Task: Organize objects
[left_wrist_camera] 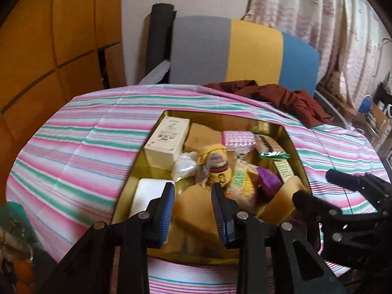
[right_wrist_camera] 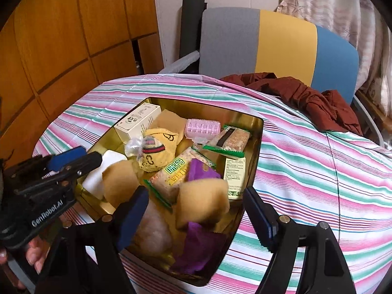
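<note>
Gold tin (right_wrist_camera: 254,132) sits open on the striped tablecloth (right_wrist_camera: 306,166), crowded with a cream box (right_wrist_camera: 137,122), yellow plush toy (right_wrist_camera: 156,152), pink ridged case (right_wrist_camera: 203,127) and green-edged snack packets (right_wrist_camera: 230,139). Right gripper (right_wrist_camera: 196,210) hangs over the tin's near end, jaws spread wide, a tan sponge (right_wrist_camera: 203,201) between them, contact unclear. Left gripper (left_wrist_camera: 193,210) also apart, above another tan sponge (left_wrist_camera: 196,210).

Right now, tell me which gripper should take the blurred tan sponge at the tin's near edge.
Right. The right gripper is open with the tan sponge between its fingers, while the left gripper hangs over another sponge.
</note>
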`<state>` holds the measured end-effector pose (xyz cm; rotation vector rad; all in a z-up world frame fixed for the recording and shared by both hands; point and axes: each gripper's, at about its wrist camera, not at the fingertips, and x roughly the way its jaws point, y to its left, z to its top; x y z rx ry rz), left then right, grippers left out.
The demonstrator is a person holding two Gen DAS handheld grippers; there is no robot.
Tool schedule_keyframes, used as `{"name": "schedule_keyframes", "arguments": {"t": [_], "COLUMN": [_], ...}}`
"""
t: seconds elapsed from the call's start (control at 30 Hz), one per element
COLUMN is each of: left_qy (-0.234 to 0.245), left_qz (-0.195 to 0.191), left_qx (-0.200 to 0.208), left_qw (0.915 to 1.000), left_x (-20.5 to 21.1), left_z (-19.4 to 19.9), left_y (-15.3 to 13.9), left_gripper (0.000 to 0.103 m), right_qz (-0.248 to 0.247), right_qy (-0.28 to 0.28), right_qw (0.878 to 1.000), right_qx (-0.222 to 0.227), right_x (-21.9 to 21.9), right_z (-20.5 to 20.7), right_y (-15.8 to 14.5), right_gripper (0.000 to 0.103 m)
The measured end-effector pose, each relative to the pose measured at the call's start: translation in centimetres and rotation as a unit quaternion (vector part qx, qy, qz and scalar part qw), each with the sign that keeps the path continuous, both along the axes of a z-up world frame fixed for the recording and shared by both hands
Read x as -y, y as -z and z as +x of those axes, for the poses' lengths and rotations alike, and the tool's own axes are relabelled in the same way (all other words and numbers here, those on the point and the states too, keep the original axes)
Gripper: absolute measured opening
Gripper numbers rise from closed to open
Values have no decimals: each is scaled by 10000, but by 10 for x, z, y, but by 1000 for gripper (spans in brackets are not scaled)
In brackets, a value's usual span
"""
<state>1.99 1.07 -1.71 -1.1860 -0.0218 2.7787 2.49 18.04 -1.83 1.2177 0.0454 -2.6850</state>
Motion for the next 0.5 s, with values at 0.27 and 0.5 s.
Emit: {"name": "schedule_keyframes", "arguments": {"t": [0.27, 0.5], "left_qy": [-280, -426], "left_qz": [-71, -270], "left_qx": [151, 375], "left_qw": [9995, 9980], "left_x": [10, 8], "left_z": [0, -5], "left_y": [-9, -12], "left_gripper": [31, 31], "right_qz": [73, 358], "right_qy": [124, 293], "right_qw": [9999, 9989], "right_qx": [-80, 65], "right_x": [11, 20], "right_z": [-10, -16], "right_y": [-25, -24], "right_gripper": [97, 103]}}
